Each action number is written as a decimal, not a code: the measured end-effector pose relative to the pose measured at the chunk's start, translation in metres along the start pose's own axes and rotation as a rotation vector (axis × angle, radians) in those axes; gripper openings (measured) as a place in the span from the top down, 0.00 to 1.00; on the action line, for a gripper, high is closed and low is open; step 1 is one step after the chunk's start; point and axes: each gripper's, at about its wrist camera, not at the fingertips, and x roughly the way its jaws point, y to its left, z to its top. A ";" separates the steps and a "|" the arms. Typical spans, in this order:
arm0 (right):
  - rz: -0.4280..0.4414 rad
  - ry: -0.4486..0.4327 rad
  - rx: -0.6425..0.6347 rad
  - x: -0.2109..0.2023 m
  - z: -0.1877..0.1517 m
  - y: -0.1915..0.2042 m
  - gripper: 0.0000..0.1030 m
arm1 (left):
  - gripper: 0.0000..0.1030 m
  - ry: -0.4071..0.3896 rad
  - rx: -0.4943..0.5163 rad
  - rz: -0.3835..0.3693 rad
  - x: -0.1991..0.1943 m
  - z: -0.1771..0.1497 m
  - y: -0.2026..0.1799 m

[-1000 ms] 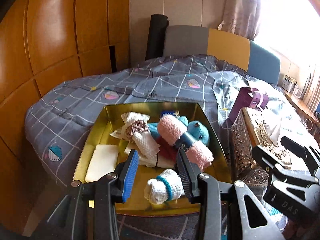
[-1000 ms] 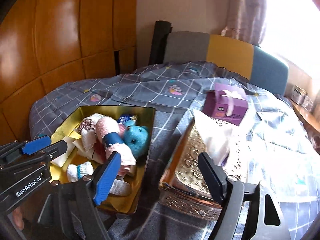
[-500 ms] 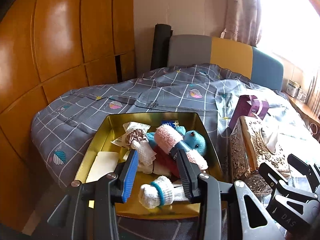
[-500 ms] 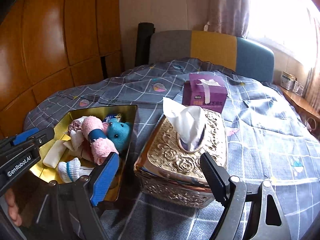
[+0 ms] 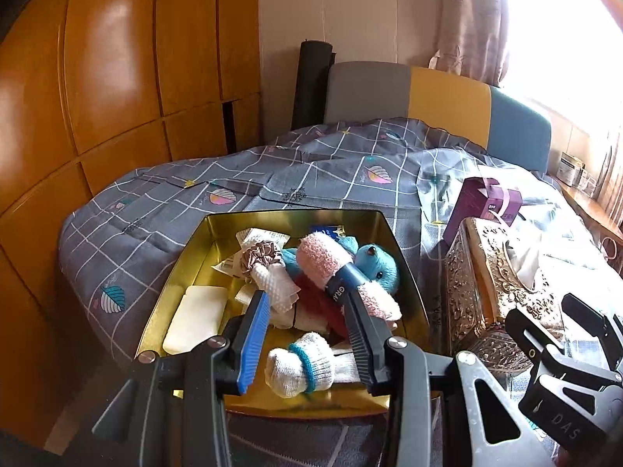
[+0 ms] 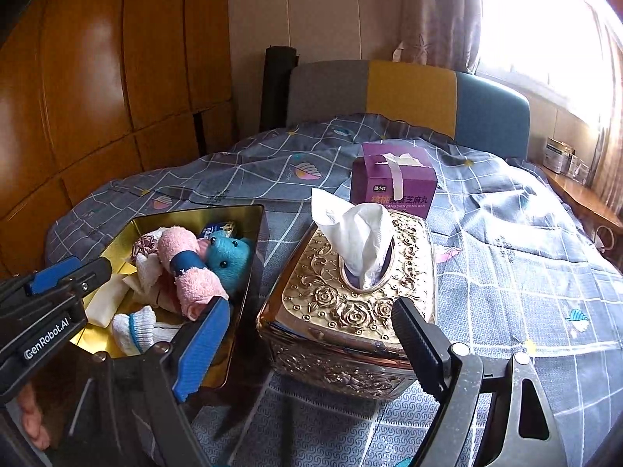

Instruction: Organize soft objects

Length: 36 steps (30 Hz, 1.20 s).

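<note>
Since the earlier frames the right gripper (image 6: 311, 334) had swung from the gold tin toward the embossed tissue box (image 6: 350, 311), which now sat squarely ahead of it; the left view had shifted only slightly. The right jaws stood wide apart with nothing pressed between them. The left gripper (image 5: 307, 334) held its jaws part-open above the tin's near end, either side of a white rolled sock with a teal band (image 5: 300, 366); no pad was seen touching it.

The gold tin (image 5: 187, 249) lay on the grey checked bedspread (image 5: 155, 202), close to the bed's left edge, with open quilt beyond its far rim. Inside lay the sock, a pink rolled towel with a dark band (image 5: 331, 268), a blue plush toy (image 5: 377, 268), a white knitted roll with a ruffled scrunchie (image 5: 264, 268), and a cream pad (image 5: 194, 319).

The tissue box stood just right of the tin, a tissue (image 6: 358, 241) rising from it. A purple carton (image 6: 393, 183) sat behind it.
</note>
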 end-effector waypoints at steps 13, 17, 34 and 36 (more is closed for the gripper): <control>0.001 0.004 -0.005 0.001 -0.001 0.004 0.16 | 0.61 0.002 -0.002 -0.001 -0.001 0.000 0.002; 0.001 0.004 -0.005 0.001 -0.001 0.004 0.16 | 0.61 0.002 0.000 -0.004 -0.002 0.000 0.001; 0.000 0.006 -0.013 0.002 -0.002 0.006 0.16 | 0.61 -0.003 0.023 -0.013 -0.005 0.001 -0.003; 0.000 0.008 -0.014 0.002 -0.002 0.006 0.16 | 0.61 -0.008 0.030 -0.011 -0.005 0.000 -0.004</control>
